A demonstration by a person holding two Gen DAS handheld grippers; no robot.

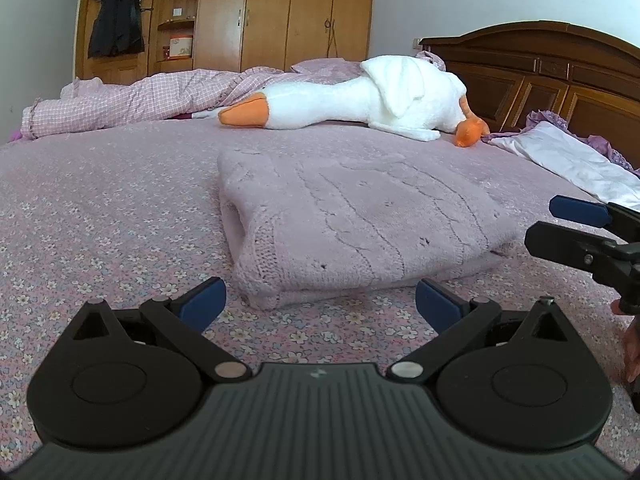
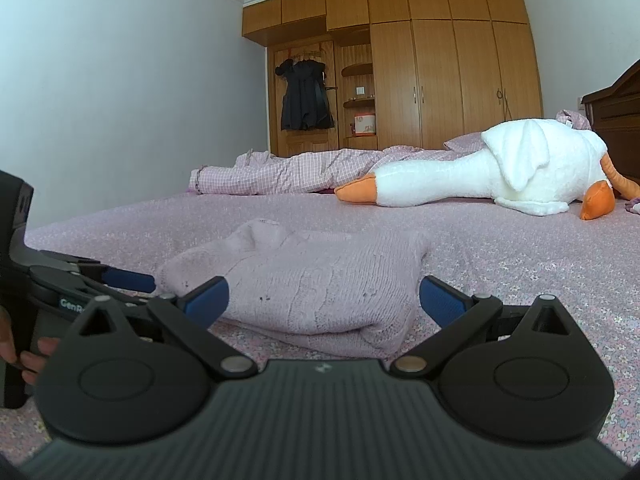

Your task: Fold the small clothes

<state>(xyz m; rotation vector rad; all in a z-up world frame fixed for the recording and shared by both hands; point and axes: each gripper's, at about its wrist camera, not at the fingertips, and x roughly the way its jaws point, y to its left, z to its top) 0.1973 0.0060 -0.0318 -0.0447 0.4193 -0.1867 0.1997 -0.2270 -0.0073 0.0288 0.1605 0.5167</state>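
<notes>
Sweater (image 1: 352, 220) sat folded on the bed (image 1: 100, 216), so I'd spread both the left gripper (image 1: 320, 304) and right gripper (image 2: 324, 300) fingers wide, holding nothing.

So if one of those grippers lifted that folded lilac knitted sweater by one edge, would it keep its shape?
Probably not. The folded lilac knitted sweater looks soft and thick, its layers sagging at the rounded fold, so it would likely droop and unfold. It seems light for its bulk. Its fuzzy knit probably grips the floral bedspread, so pushing may bunch it.
</notes>
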